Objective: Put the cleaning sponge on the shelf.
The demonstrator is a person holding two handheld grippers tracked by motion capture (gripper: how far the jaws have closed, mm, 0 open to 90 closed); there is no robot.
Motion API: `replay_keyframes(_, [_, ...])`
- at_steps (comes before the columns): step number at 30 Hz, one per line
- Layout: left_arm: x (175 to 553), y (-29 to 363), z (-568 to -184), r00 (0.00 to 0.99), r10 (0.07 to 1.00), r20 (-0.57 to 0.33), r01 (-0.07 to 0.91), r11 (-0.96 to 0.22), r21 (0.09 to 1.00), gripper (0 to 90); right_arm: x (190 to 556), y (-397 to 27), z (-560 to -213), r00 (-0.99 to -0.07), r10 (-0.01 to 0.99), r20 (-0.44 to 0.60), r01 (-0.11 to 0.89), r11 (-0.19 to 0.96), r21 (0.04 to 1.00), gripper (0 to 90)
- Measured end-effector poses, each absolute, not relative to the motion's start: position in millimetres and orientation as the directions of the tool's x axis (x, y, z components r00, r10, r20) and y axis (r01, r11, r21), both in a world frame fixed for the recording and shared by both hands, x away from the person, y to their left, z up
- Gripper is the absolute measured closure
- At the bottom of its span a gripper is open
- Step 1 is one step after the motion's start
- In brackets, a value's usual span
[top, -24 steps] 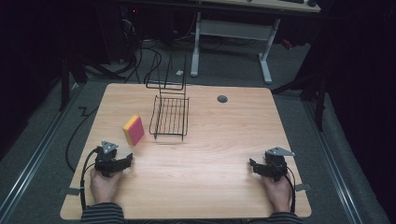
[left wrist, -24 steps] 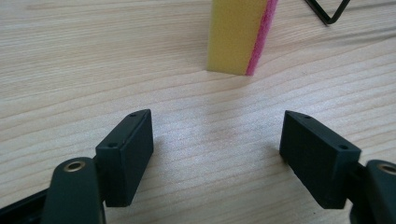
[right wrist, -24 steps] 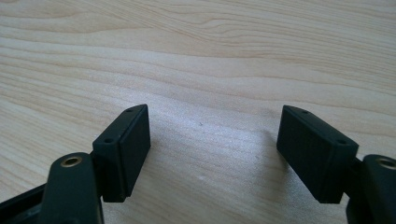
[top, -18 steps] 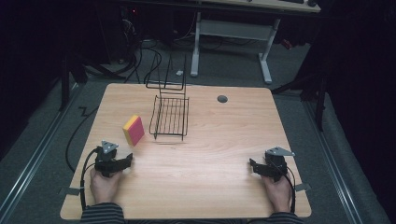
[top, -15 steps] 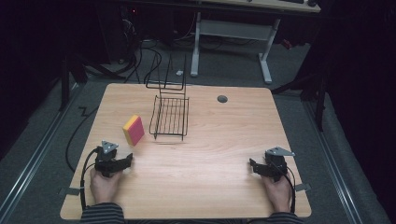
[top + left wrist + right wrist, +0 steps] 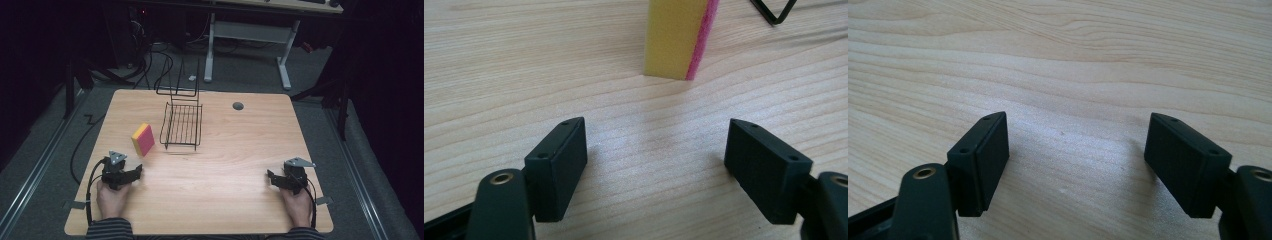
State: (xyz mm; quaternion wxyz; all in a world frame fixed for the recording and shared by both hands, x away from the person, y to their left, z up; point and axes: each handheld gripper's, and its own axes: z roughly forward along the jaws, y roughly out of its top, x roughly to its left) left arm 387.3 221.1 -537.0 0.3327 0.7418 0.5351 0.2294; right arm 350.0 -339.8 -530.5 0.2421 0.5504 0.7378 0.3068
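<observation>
A yellow and pink sponge (image 6: 143, 139) stands on edge on the wooden table (image 6: 225, 145), left of a black wire rack (image 6: 182, 125). My left gripper (image 6: 135, 173) rests near the table's front left, open and empty, a short way in front of the sponge. In the left gripper view the sponge (image 6: 679, 37) stands just beyond my open left gripper (image 6: 656, 165). My right gripper (image 6: 272, 179) lies at the front right, held by a hand. In the right gripper view my right gripper (image 6: 1075, 165) is open, with bare wood between its pads.
A round grommet hole (image 6: 238, 106) sits near the table's far edge. A corner of the wire rack (image 6: 774, 12) shows at the top right of the left gripper view. Beyond the table are a desk frame (image 6: 250, 35) and cables on the floor.
</observation>
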Motion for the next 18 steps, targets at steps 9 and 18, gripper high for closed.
replay_keyframes(9, [389.3,218.3,-537.4,0.337,0.941,-0.015,0.645,-0.219,0.733,18.5,350.0,-339.8,-530.4,-0.277,0.961,-0.019,0.664,0.205,0.719,26.1])
replay_keyframes(18, [390.4,215.6,-535.7,0.347,0.938,0.003,0.643,-0.241,0.727,20.7,350.0,-339.8,-530.4,-0.276,0.961,-0.019,0.664,0.206,0.719,26.0])
